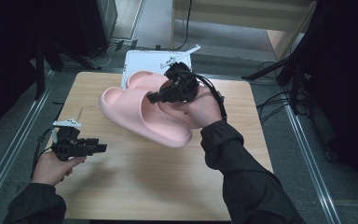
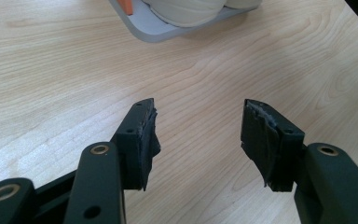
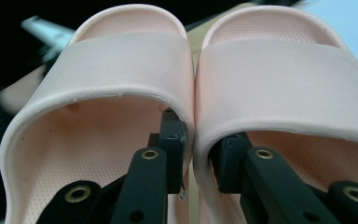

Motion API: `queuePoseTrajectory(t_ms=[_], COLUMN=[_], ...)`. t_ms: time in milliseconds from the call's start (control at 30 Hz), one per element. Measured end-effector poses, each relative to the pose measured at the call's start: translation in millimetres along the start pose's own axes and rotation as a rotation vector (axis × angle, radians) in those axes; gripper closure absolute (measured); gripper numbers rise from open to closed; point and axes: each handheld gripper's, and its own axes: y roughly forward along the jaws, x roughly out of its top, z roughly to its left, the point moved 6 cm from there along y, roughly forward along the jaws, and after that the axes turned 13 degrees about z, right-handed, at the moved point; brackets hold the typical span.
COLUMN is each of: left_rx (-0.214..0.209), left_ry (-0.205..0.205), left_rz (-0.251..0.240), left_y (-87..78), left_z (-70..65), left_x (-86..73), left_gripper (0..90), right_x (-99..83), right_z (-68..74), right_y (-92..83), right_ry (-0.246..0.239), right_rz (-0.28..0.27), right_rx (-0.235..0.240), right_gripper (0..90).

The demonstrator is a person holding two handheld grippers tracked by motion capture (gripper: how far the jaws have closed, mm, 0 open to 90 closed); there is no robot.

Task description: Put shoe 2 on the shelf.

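Right gripper [image 3: 196, 154] pinched both pink slippers [image 3: 279, 79] together: one finger [image 3: 172, 140] sat inside each, the touching inner walls clamped between them. Pair was lifted off the desk [image 1: 135, 186], toes pointing away from the fingers. Left gripper [image 2: 198, 135] rested low over bare desk, fingers spread wide, nothing between them. Beyond its fingertips sat a grey tray [image 2: 154, 30] holding pale rounded items, unclear what.

We see the table [image 1: 135, 186] evenly lit from above while the room around its edges sinks into near black. In the right gripper view the pink slippers [image 3: 121, 65] look sharp up close, but the background behind them smears into blur.
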Motion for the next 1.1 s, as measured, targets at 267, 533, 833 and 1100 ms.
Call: queuePoseTrajectory(t_ms=[267, 533, 833, 1100], left_rx=[-0.020, -0.038, -0.075, -0.097], left_ry=[0.000, 0.017, 0.066, 0.093], left_rz=[-0.001, -0.018, 0.003, 0.015], left_y=[1.7, 1.3, 12.0, 19.1], left_z=[-1.7, -3.1, -9.6, -14.2], left_x=[1.7, 6.7, 19.0, 28.7], left_gripper=[45.0, 45.7, 46.2, 46.2], right_x=[20.0, 39.0, 52.5, 61.5], right_z=[-48.6, -80.1, -98.4, -104.8], right_y=[11.2, 19.4, 40.9, 52.4], right_ry=[0.235, 0.400, 0.531, 0.616], right_rz=[-0.103, -0.166, -0.125, -0.152], right_rx=[-0.185, -0.315, -0.435, -0.500], right_gripper=[77.3, 77.3, 76.9, 76.8])
